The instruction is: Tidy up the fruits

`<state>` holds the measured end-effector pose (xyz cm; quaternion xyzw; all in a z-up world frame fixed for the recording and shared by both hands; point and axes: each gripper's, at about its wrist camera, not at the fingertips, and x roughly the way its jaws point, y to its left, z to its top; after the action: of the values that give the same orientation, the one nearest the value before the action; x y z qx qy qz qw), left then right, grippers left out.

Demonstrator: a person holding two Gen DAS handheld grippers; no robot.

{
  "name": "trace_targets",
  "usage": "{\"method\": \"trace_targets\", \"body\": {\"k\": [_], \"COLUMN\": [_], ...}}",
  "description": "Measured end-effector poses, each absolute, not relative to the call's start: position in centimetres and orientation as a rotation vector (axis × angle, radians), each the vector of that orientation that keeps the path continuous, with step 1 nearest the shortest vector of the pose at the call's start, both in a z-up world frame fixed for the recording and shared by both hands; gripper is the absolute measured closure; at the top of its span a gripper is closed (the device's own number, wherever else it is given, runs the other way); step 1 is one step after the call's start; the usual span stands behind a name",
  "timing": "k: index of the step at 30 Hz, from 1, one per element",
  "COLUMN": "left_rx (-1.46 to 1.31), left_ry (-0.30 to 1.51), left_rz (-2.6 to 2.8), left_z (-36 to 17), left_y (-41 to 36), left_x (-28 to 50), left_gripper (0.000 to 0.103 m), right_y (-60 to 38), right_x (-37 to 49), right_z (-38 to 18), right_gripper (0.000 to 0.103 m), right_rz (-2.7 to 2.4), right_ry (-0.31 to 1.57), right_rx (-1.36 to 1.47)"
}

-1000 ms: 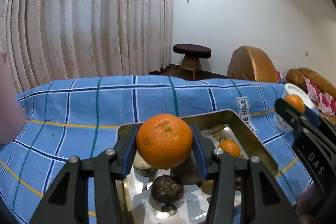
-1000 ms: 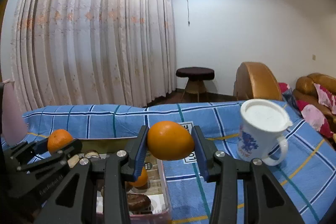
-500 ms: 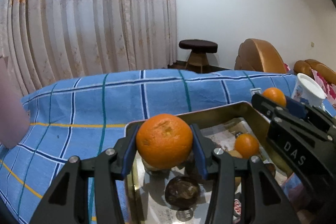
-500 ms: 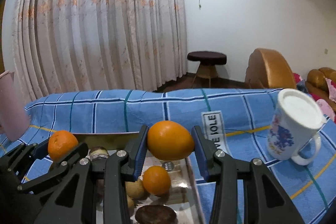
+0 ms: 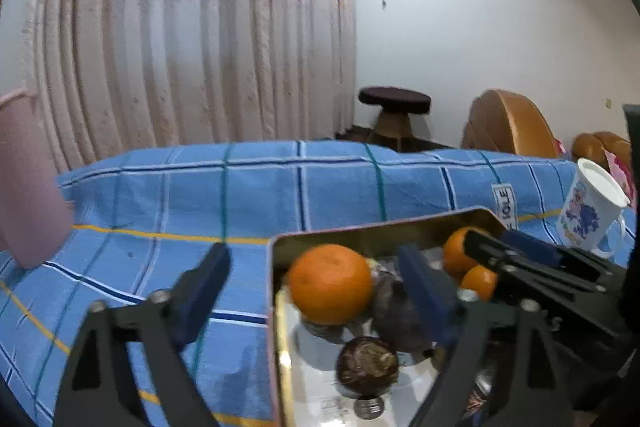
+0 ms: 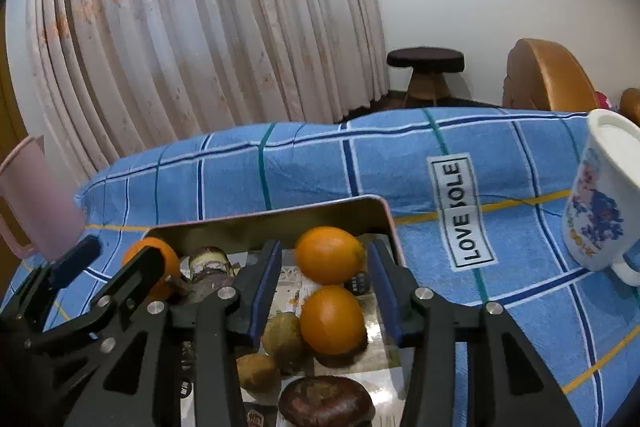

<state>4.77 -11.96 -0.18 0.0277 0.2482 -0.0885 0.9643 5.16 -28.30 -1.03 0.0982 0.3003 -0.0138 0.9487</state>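
Two oranges released into the gold tray (image 6: 280, 217) on the blue checked surface (image 6: 312, 167)

The left tool (image 5: 316, 275), its jaws just sprung wide, leaves its orange (image 5: 330, 283) at the tray's near-left corner; the right tool (image 6: 326, 279), jaws just parting, stands narrowly clear of its orange (image 6: 329, 254) near the far wall. Best practice, arguably: lift straight back, pads clear, so neither fruit rolls onto the darker ones.

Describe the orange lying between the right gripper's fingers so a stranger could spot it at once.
Find the gold metal tray on the blue checked cloth. At its far right corner, just under the rim, sits the orange, the farthest of two stacked there, unlike the one nearer the camera.
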Motion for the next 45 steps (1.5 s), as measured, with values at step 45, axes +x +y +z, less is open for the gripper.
{"method": "trace_targets", "body": {"k": [45], "left_rx": [0.048], "left_ry": [0.340], "left_rz": [-0.148], "left_z": [0.9], "left_y": [-8.5], "left_x": [-2.0], "left_gripper": [0.000], "right_y": [-25.8], "right_x": [-6.0], "right_z": [2.9], "right_gripper": [0.020], "right_rz": [-0.201], "right_ry": [0.154], "right_rx": [0.117]}}
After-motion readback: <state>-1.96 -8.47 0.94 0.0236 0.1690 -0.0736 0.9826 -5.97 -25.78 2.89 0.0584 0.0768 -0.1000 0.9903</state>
